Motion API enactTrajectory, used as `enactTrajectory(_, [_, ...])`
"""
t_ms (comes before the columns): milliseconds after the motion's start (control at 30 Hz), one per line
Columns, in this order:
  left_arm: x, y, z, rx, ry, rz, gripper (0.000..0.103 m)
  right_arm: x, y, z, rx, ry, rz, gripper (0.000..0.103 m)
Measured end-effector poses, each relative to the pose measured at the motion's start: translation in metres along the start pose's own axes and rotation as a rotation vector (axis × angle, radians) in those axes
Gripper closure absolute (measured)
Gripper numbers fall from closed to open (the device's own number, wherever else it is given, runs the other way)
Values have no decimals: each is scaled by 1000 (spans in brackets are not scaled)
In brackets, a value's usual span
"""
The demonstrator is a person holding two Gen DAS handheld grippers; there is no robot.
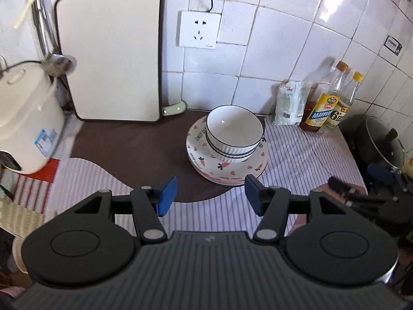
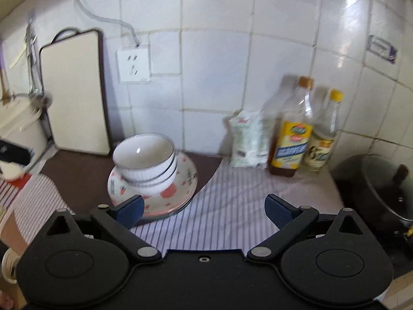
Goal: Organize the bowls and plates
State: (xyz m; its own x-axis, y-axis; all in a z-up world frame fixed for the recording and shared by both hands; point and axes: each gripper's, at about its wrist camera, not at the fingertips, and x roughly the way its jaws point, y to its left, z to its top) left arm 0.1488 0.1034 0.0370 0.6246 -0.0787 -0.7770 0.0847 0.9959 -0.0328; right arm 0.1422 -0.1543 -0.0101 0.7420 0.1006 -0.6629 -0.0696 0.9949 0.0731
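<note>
The nested white bowls (image 1: 233,133) sit on the stack of patterned plates (image 1: 227,166), near the tiled wall at the back of the worktop (image 1: 296,155). From the left gripper (image 1: 210,196) the stack lies straight ahead, a little to the right; from the right gripper (image 2: 204,210) it lies ahead to the left. Both grippers are released and grasp nothing, apart from the stack. The left one looks nearer and better lined up.
</note>
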Motion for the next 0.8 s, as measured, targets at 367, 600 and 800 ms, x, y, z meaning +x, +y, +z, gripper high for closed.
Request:
enactTrajectory(367, [-21, -4, -9, 14, -27, 57, 34, -52, -4, 11, 85, -39, 13, 2])
enactTrajectory(600, [-24, -11, -18, 41, -54, 112, 22, -71, 4, 6, 89, -36, -45, 2])
enactTrajectory(800, [-23, -15, -32, 57, -61, 138, 17, -80, 4, -4, 95, -57, -102, 2])
